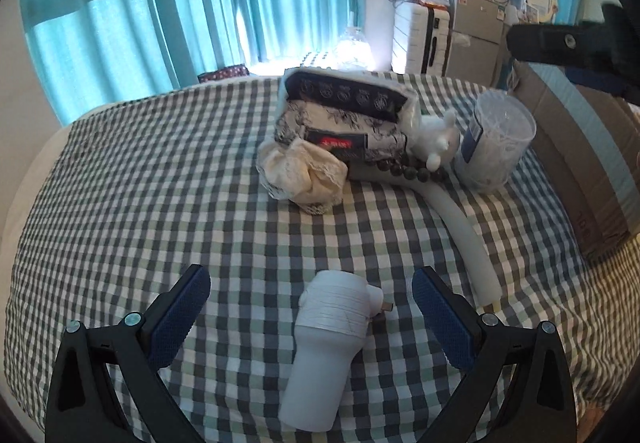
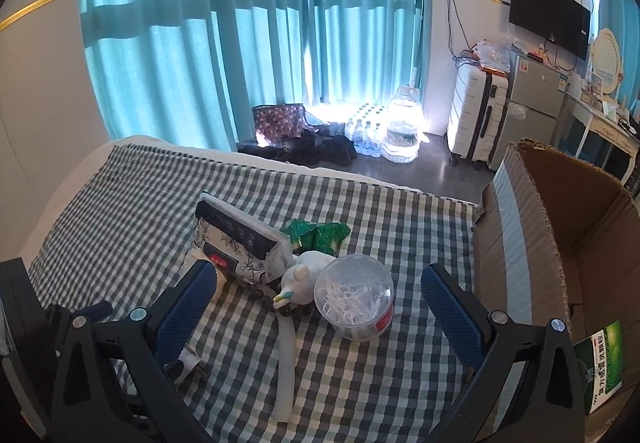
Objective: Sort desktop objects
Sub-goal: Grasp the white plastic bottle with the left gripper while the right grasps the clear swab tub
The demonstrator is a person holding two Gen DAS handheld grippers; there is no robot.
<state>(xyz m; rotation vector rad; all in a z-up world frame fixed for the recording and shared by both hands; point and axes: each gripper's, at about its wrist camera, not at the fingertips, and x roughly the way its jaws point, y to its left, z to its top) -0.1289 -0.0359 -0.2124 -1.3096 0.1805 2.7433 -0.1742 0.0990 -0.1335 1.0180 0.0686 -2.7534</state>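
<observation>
A white cylindrical plug-in device [image 1: 326, 347] lies on the checked cloth between the wide-open jaws of my left gripper [image 1: 311, 307], untouched. Beyond it lie a white foam tube [image 1: 464, 227], a string of dark beads [image 1: 416, 170], a white unicorn toy [image 1: 436, 141], a clear tub of floss picks [image 1: 494, 139], a lace cloth [image 1: 300, 173] and a patterned pouch [image 1: 344, 115]. My right gripper [image 2: 319, 305] is open and empty, above the tub [image 2: 354, 297], with the unicorn toy [image 2: 302, 279] just left of it. A green packet [image 2: 316, 235] lies behind.
An open cardboard box [image 2: 560, 227] stands on the right of the bed, with a green-and-white carton [image 2: 602, 367] inside; it also shows in the left wrist view [image 1: 580, 163]. Beyond the bed edge are water bottles [image 2: 400, 131], a suitcase [image 2: 476, 115] and a fridge.
</observation>
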